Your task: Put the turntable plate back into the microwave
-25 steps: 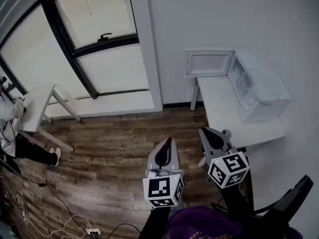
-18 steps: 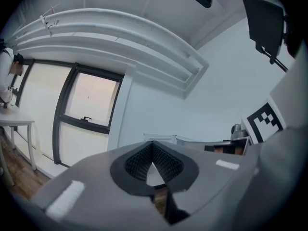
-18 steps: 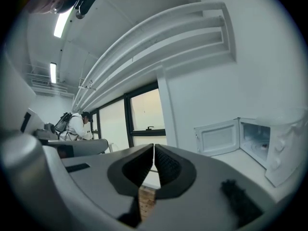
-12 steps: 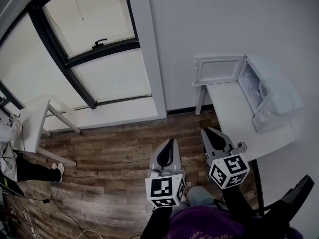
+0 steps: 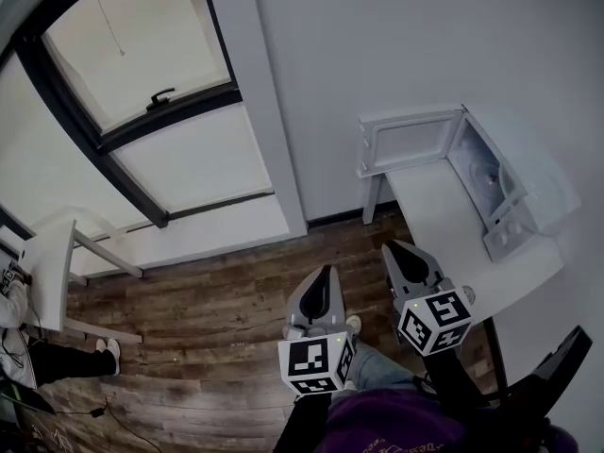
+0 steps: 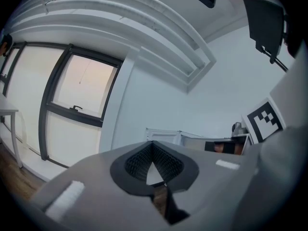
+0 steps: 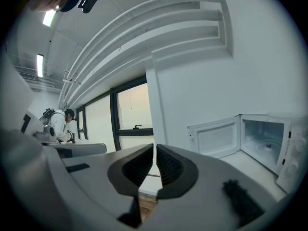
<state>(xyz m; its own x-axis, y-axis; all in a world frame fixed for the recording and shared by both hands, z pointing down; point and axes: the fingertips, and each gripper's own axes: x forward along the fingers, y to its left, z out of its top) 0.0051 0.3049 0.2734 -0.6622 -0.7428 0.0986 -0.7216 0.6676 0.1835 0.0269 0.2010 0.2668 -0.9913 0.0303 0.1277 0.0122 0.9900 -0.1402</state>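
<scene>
standing open, the microwave (image 5: 514, 182) is now seen closer to both grippers than a second earlier. left gripper (image 5: 327, 270) and right gripper (image 5: 386, 245) are clenched shut, nothing held. the turntable plate is judged possibly the round shape (image 7: 267, 147) on the cavity floor.

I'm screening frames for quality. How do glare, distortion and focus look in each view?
Head view: window panes blow out white, straight frames bow, the white microwave barely contrasts with the wall. Left gripper view: heavy fisheye with a black rim, the left claw looms soft and close. Right gripper view: same fisheye, ceiling ribs curve, microwave interior evenly lit.
</scene>
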